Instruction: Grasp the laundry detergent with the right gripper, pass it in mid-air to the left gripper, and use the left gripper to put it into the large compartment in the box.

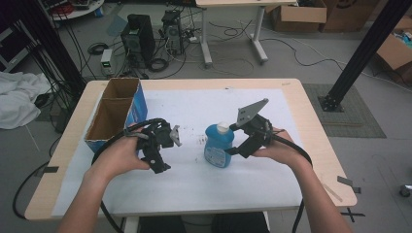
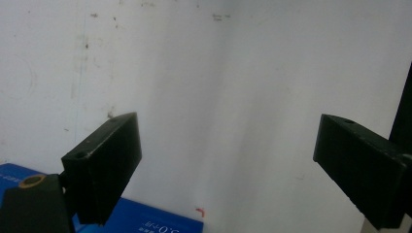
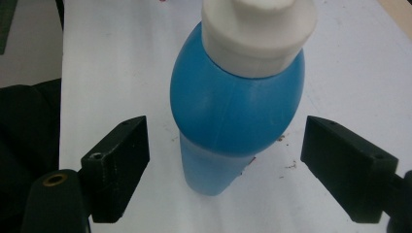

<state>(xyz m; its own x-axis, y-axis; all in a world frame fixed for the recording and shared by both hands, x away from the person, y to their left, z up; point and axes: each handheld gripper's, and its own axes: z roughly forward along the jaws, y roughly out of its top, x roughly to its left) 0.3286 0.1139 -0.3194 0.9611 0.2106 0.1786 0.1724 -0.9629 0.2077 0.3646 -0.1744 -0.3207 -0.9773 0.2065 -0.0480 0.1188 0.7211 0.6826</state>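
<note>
Surface: white sheet (image 1: pixel 194 184) over a wooden table (image 1: pixel 311 141) in a cluttered workroom, cables and computer cases on the floor behind.
Bottle: blue bottle (image 1: pixel 218 145) with a white cap (image 1: pixel 222 127) stands upright near the middle of the sheet; in the right gripper view (image 3: pixel 233 116) it rises between the jaws, touching neither.
Right gripper: right gripper (image 1: pixel 236 149) held just beside the bottle, jaws spread wide with a gap on both sides of the body.
Left gripper: left gripper (image 1: pixel 160 165) hangs over bare sheet, well apart from the bottle, jaws wide and holding nothing; its own view (image 2: pixel 228 160) looks down on the sheet and a blue printed edge (image 2: pixel 145 221).
Box: open cardboard box with blue sides (image 1: pixel 119 114) stands at the left edge of the table.
Risk of tipping: the bottle is tall on a narrow base; if one jaw meets it before the other, it would likely be pushed over.
Risk of slipping: the rounded shoulder bulges, so a grip there could squeeze the bottle out downward.
Risk of a skewed grasp: the bottle seems to sit nearer the left jaw, which could twist it on closing.
</note>
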